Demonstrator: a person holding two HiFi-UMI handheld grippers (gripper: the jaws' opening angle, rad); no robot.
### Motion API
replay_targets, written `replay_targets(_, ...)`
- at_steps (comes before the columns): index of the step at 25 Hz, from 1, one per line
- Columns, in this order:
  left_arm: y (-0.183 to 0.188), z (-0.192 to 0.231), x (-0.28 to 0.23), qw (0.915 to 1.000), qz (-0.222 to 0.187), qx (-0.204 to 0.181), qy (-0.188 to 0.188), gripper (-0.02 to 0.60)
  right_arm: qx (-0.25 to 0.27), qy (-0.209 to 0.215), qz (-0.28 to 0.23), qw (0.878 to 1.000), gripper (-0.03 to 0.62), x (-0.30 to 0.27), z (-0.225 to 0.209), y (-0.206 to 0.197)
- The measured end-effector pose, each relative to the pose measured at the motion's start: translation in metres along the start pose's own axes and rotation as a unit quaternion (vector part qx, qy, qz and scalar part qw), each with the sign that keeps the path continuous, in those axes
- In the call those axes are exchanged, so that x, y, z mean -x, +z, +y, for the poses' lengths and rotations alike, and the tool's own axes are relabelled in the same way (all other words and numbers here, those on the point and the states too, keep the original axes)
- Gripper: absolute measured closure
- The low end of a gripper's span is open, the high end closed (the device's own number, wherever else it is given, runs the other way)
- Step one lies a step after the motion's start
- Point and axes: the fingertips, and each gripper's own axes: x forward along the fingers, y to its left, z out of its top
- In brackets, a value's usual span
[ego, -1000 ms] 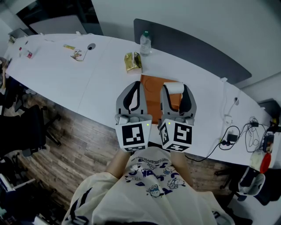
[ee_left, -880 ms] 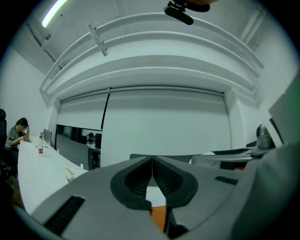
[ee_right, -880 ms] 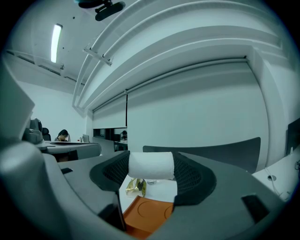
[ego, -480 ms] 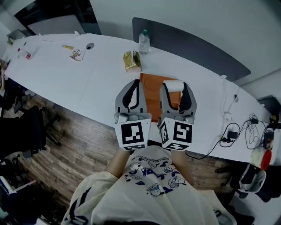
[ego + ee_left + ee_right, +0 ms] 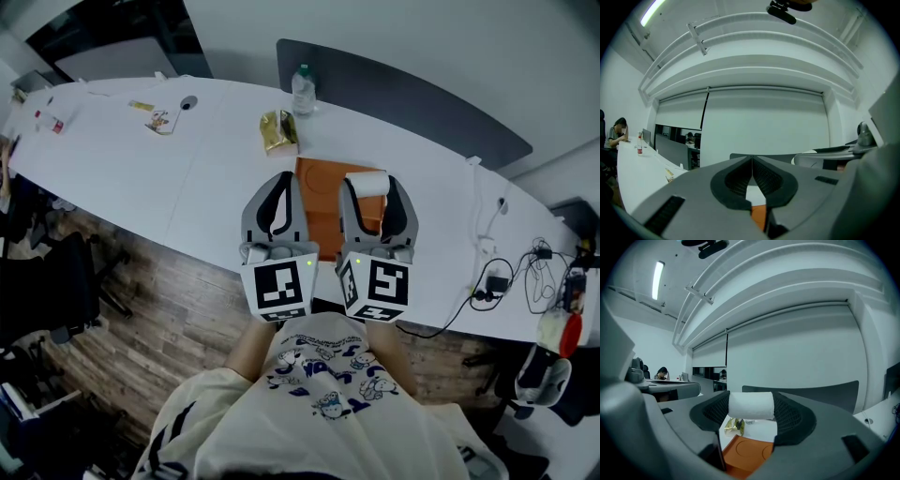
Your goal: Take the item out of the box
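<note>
One roll (image 5: 751,406) — paper, perhaps — in right hand-held gripper (image 5: 751,403).

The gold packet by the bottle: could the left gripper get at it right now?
Probably yes. The gold packet lies in the open on the table just ahead of the left gripper, nothing between them. Its jaws are together and empty, so they must open first.

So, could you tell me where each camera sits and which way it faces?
Head view: on the person's head, steeply down at the table, left gripper, right gripper and shirt.
Left gripper view: on the left gripper, level along its shut jaws toward the far wall.
Right gripper view: on the right gripper, along jaws clamped on the white roll.
Shared: all three show the orange box.
</note>
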Motion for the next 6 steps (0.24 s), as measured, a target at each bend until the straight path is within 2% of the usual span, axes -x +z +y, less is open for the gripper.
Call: replay_targets(6, -0.0034, 0.0006, -0.0003, 1.0, 0.004, 0.0, 0.0, 0.563, -0.003, -0.008, 0.001, 1.0, 0.309, 0.0018, -0.0047, -0.0023)
